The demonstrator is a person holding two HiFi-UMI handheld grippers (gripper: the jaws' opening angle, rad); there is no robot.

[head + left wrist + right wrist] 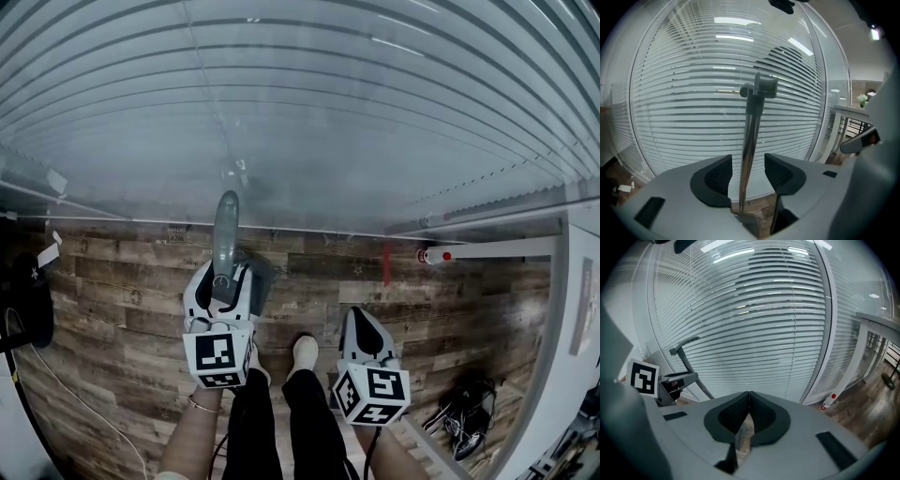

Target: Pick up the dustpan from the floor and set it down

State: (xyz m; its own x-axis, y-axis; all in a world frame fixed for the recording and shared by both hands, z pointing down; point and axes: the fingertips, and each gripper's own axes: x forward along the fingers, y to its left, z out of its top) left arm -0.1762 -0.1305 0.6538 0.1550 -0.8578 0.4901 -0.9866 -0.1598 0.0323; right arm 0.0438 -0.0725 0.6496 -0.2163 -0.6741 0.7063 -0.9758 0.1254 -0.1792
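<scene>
- Dustpan (255,272): long-handled type. The dark pan sits low at the foot of the glass wall, just ahead of the person's shoes (305,352). It appears to be set on the floor and upright, but the pan base is masked by the left gripper (225,278).
- Handle (749,145): metal rod w/ a grey grip on top. It stands between the left gripper's jaws, which are wide apart w/ the pads clear of the rod on both sides, i.e. no clamp.
- Step in hand (judged): release is done, withdrawal is pending. Back the left gripper straight out along its own axis w/ no sideways drift. The gap each side of the rod is slim, so a nudge could tip the dustpan. Confirm it self-supports before clearing.
- Right gripper (749,411): jaws together, nothing between them. It hangs to the right, well apart from the handle, and is not req'd for this step.
- Room: the glass wall w/ horizontal blinds (309,112) fills the front.
- Floor (122,281): wood-plank pattern, flat, prob. smooth (pan may slide if bumped).
- Small items: dark bundle (464,412) at right, thin cable (70,394) at left, white item w/ red cap (441,255) at the wall foot. All are well apart from the dustpan.
</scene>
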